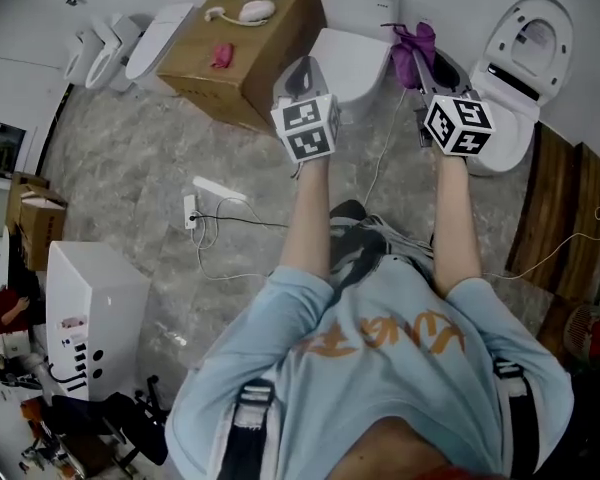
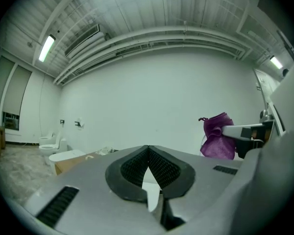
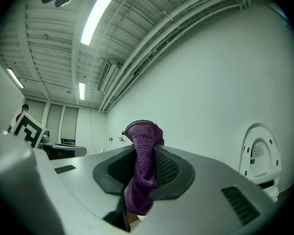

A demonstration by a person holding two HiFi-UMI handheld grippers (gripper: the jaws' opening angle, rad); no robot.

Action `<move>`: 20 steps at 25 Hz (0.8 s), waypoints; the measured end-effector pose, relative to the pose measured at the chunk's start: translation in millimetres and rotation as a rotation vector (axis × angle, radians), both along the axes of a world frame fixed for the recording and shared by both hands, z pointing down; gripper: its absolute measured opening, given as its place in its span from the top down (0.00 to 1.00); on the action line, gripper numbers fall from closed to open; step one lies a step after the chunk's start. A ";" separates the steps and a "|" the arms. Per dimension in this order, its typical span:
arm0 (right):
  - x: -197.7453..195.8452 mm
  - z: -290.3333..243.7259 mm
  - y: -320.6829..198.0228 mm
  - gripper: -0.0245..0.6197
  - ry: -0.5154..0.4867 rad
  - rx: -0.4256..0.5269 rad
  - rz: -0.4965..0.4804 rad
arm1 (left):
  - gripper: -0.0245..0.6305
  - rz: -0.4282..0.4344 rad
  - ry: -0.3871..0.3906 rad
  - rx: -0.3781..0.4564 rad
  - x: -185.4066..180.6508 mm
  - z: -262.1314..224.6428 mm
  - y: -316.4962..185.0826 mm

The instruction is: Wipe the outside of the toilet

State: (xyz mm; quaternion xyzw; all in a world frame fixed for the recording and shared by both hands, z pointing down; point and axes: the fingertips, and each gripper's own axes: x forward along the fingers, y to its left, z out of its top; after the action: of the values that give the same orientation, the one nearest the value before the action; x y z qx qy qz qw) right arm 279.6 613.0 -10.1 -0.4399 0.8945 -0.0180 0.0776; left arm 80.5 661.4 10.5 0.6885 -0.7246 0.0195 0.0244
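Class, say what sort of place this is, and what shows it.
Likely a sanitary-ware test room, not a home bathroom: several toilets, a cardboard box, a power strip on the floor.

I'm in a bare lab or test hall, not a home bathroom. Several unplumbed toilets (image 1: 345,58) stand around a cardboard box (image 1: 242,68). A power strip (image 1: 191,211) lies on the stone floor (image 1: 130,168). Strip lights (image 3: 100,11) hang under exposed ceiling ducts.

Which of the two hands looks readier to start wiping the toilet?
Right. The right gripper is clamped on the purple cloth by the toilet; the left gripper is shut on nothing.
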 end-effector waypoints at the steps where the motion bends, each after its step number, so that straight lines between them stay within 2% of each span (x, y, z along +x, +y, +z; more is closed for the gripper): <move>1: -1.4 2.8 0.2 0.81 0.001 -0.006 -0.003 | 0.93 -0.011 0.008 -0.005 -5.5 2.5 0.9; 6: -5.9 11.3 -11.0 0.81 0.012 -0.022 -0.007 | 0.93 -0.023 0.021 -0.003 -19.8 8.4 -8.4; 11: -4.3 9.0 -31.5 0.81 -0.027 0.002 0.003 | 0.93 -0.025 0.015 0.010 -26.0 11.4 -14.4; 14: -28.8 10.2 -48.1 0.81 -0.022 0.023 -0.034 | 0.93 -0.056 0.040 0.010 -40.7 21.6 -28.4; 17: -59.7 21.0 -69.5 0.81 0.007 0.028 -0.075 | 0.93 -0.019 0.039 0.007 -43.8 33.1 -55.8; 20: -79.9 33.8 -97.7 0.81 0.034 0.004 -0.086 | 0.93 -0.016 0.071 0.002 -57.2 43.3 -83.5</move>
State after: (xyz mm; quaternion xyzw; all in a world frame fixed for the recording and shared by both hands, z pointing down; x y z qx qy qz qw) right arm 199.6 515.3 23.8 -0.4010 0.9139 -0.0118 0.0624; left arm 23.2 577.9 53.8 0.6830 -0.7287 -0.0056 0.0495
